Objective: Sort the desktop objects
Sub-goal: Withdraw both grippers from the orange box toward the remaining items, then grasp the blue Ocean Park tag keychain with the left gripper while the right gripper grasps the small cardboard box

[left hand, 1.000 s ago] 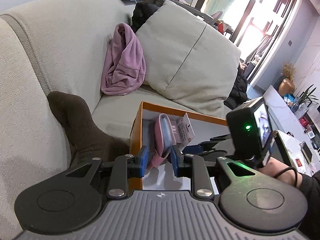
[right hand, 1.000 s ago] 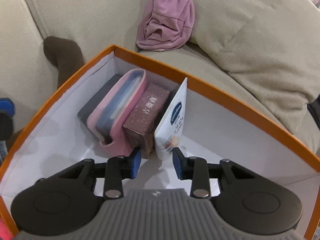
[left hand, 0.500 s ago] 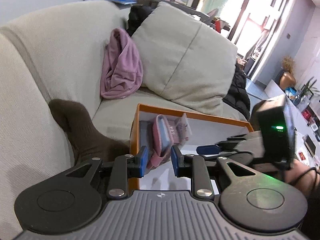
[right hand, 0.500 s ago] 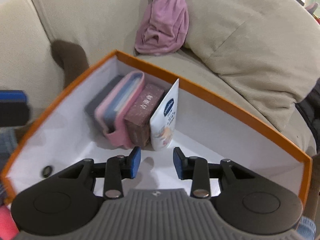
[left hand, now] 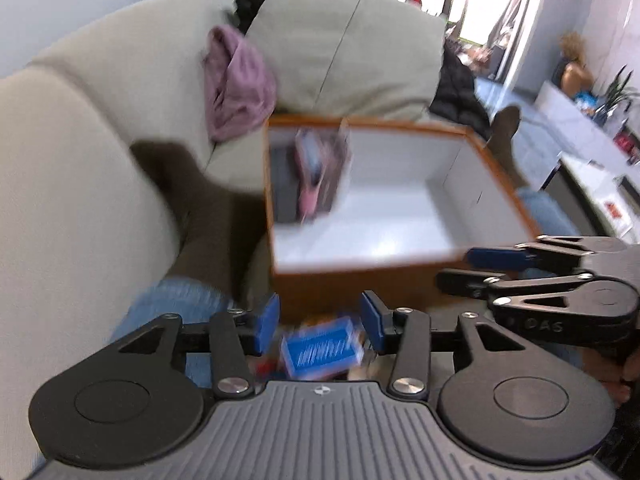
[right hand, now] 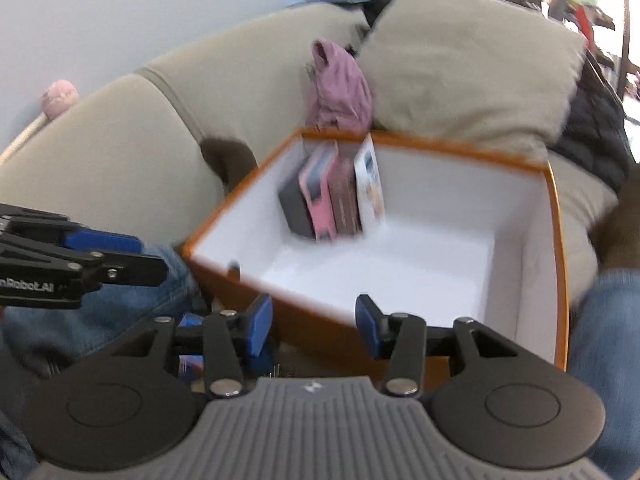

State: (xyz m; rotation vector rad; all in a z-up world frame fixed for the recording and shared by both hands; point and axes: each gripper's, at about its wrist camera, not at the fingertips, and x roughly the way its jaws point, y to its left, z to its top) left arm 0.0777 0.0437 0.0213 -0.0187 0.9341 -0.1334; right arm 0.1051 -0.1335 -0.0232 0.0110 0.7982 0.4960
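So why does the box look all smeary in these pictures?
Left wrist view: the box and blue pack are streaked by motion blur, while the left claw stays sharp. Right wrist view: the box rim is smeared too, and bright glare from the window whitens the corner.

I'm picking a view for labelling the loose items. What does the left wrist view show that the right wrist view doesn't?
Only the left wrist view: a blurred blue box in front of the open left gripper, and a white counter with plants.
Only the right wrist view: a pink pompom by the wall.
Both: the orange box, the items stacked in its corner, the pink garment, beige sofa.
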